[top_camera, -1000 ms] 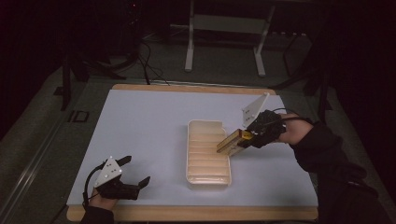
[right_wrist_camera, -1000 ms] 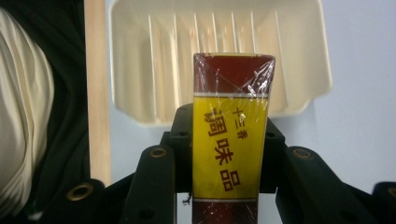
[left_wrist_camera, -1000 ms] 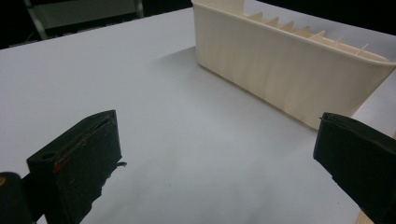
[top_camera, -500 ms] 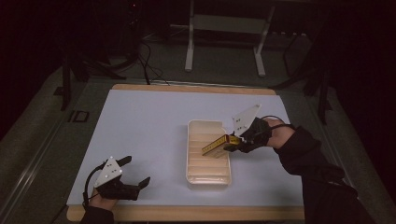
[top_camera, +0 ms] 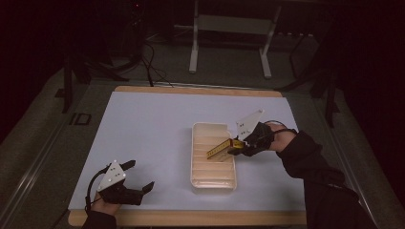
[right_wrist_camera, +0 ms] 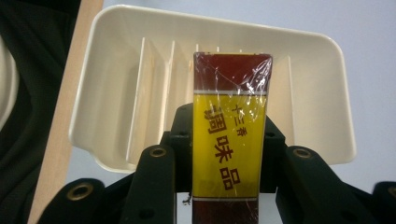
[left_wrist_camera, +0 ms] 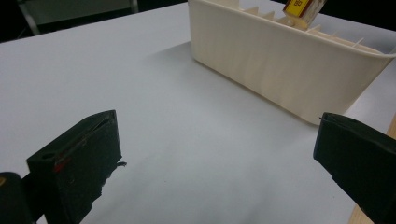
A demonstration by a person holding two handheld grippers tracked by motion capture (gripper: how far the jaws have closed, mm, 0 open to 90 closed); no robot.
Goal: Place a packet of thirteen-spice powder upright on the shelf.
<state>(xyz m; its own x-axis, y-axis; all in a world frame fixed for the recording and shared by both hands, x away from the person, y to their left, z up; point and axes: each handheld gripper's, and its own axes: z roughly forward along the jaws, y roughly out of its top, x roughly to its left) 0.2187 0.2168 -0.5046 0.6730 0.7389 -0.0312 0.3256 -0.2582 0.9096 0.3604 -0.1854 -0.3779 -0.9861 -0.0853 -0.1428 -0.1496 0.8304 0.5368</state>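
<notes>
Left claw [top_camera: 136, 179] resting released on the white worktop [top_camera: 153, 129], jaws spread wide, well apart from the cream ribbed tray [top_camera: 213, 177]. Right claw [top_camera: 237, 147] clenched on a yellow-and-maroon seasoning packet [top_camera: 220, 149], tilted down over the tray's middle compartments.

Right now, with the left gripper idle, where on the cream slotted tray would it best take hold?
Probably the near long wall of the tray, pinched over its rim from above: thin, upright, facing the open left gripper. The right gripper holds the yellow packet over its slots.
</notes>
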